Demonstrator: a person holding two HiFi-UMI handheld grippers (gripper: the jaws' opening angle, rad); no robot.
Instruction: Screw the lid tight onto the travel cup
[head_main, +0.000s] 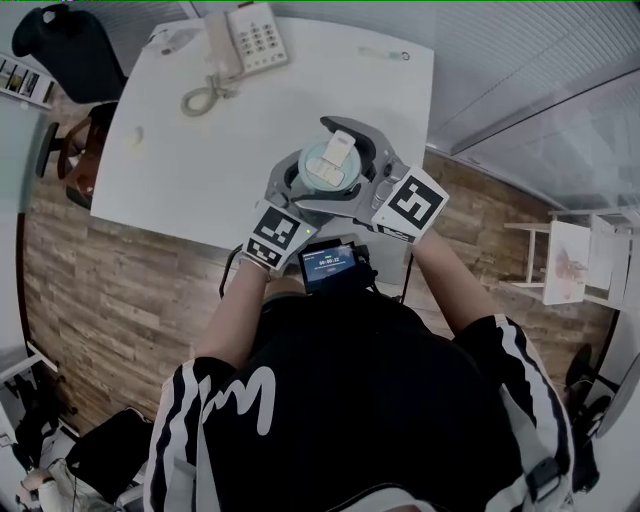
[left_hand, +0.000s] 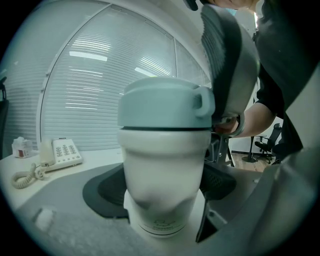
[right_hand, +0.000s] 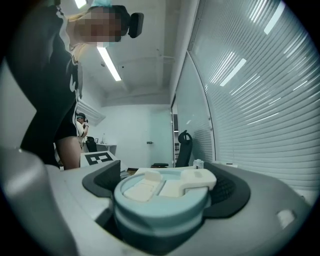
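The white travel cup (left_hand: 161, 170) stands near the front edge of the white table (head_main: 180, 170), with its pale teal lid (head_main: 331, 163) on top. My left gripper (left_hand: 161, 197) is shut on the cup's body, its dark pads (left_hand: 102, 190) pressed against both sides. From above, my right gripper (right_hand: 165, 197) is shut on the lid (right_hand: 161, 192), its jaws wrapped round the rim. The lid's white flip tab (right_hand: 197, 179) faces up. In the head view the right gripper (head_main: 337, 160) sits over the left gripper (head_main: 300, 192), and both marker cubes point toward the person.
A white desk phone (head_main: 252, 38) with a coiled cord (head_main: 203, 97) lies at the table's far side, also seen as the phone (left_hand: 61, 152) left of the cup. A black office chair (head_main: 62, 47) stands beyond the table's left corner. Window blinds (left_hand: 105, 85) run behind.
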